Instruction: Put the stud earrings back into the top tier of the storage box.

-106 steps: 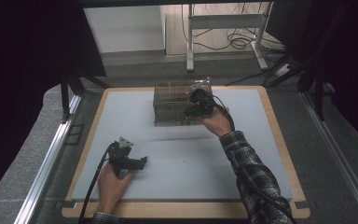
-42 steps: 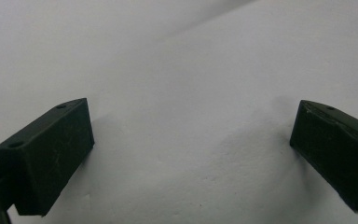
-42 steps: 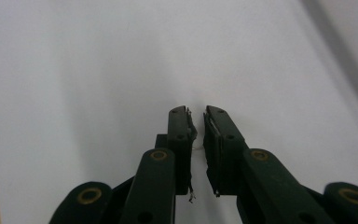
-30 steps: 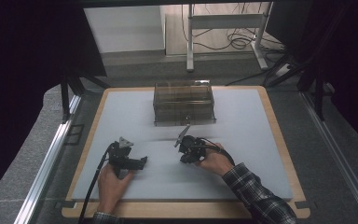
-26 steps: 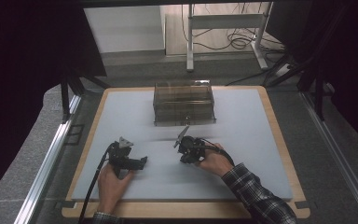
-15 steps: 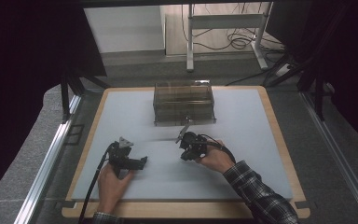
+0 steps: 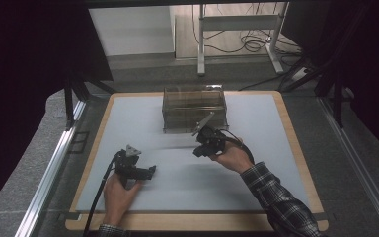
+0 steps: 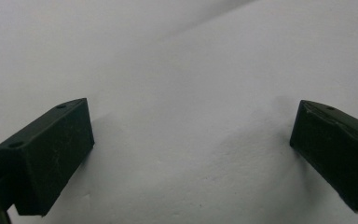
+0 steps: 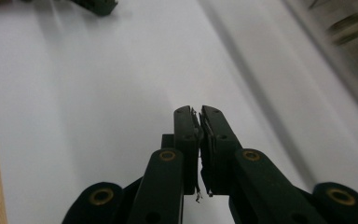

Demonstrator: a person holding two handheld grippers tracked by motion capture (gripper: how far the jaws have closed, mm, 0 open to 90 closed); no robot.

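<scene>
Step in hand, by my judgement: carrying to the clear box (image 7: 195,106), which stands at the far middle of the white mat (image 7: 276,163).

Your right gripper (image 9: 198,114) sits just in front of the box, jaws pressed together. A thin sliver may be pinched between them; I cannot tell. Keep them clamped and approach level.

Your left gripper (image 8: 191,123) rests on the mat, jaws wide and empty, hand low.

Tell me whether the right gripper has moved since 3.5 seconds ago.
Yes. The right gripper was at the clear box then; it now sits nearer the person, over the white mat just in front of the box.
</scene>
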